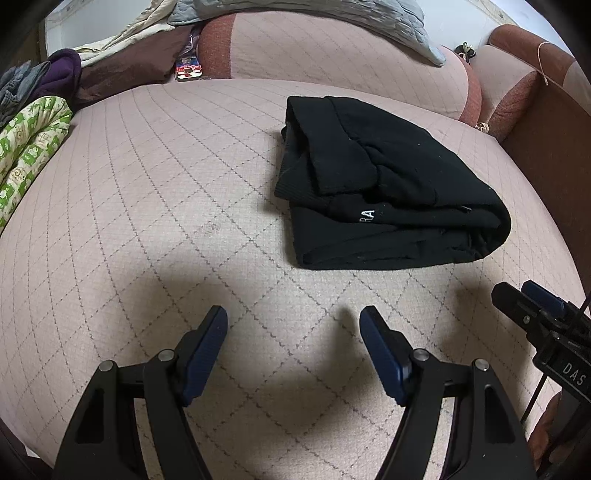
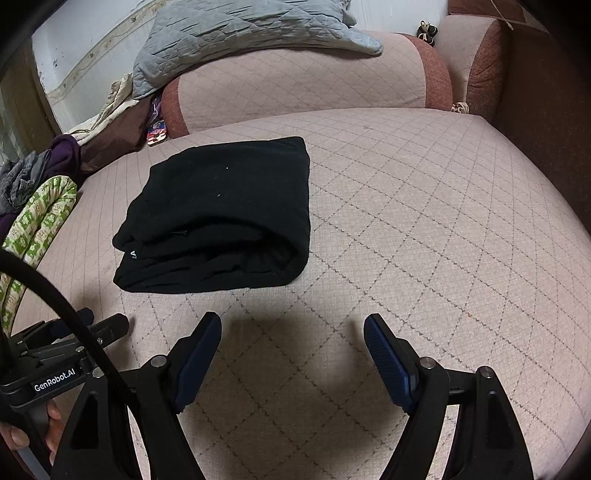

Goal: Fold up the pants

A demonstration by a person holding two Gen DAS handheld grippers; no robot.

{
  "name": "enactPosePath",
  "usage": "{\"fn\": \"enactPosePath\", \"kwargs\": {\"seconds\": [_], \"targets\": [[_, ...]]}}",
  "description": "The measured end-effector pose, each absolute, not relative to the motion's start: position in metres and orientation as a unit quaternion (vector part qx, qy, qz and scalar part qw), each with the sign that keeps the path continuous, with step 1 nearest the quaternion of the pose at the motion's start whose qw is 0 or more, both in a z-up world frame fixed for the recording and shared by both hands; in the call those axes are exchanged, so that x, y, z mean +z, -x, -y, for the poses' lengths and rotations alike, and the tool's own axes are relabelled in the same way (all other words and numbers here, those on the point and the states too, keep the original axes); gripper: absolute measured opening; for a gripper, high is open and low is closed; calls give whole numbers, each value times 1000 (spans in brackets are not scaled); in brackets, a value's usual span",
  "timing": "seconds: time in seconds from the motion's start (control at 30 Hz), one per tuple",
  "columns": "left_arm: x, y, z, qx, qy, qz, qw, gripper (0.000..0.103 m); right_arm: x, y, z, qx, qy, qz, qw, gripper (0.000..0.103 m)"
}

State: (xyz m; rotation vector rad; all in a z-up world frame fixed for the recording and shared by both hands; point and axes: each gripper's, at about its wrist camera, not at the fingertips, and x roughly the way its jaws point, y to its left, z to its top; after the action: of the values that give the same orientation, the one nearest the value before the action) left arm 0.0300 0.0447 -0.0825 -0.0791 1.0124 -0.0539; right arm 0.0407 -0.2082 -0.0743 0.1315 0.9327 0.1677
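Observation:
Black pants point(image 1: 380, 184) lie folded into a compact bundle on the pink quilted sofa seat point(image 1: 166, 206), a small white logo showing on one layer. In the right wrist view the same pants point(image 2: 221, 218) sit left of centre. My left gripper point(image 1: 293, 321) hovers open over bare seat, short of the bundle, nothing between its blue pads. My right gripper point(image 2: 291, 325) is also open and empty, nearer than the pants and to their right. Each gripper shows at the edge of the other's view: the right gripper point(image 1: 532, 302) and the left gripper point(image 2: 107, 325).
A bolster cushion point(image 2: 303, 88) with a grey quilted blanket point(image 2: 236, 33) on it lines the back. A heap of clothes, including green patterned fabric point(image 1: 29, 147), sits at the left. The sofa arm point(image 1: 546, 122) rises at the right. A hand point(image 2: 22, 435) holds the left tool.

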Motion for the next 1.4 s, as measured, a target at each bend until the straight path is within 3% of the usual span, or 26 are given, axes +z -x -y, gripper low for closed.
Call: {"fn": "enactPosePath", "kwargs": {"seconds": [0.7, 1.4], "targets": [[-84, -40, -47, -26, 35, -484, 874, 73, -86, -41, 202, 50, -21, -461, 886, 84], [-76, -36, -62, -19, 47, -486, 873, 73, -42, -24, 195, 51, -29, -433, 899, 84]]}}
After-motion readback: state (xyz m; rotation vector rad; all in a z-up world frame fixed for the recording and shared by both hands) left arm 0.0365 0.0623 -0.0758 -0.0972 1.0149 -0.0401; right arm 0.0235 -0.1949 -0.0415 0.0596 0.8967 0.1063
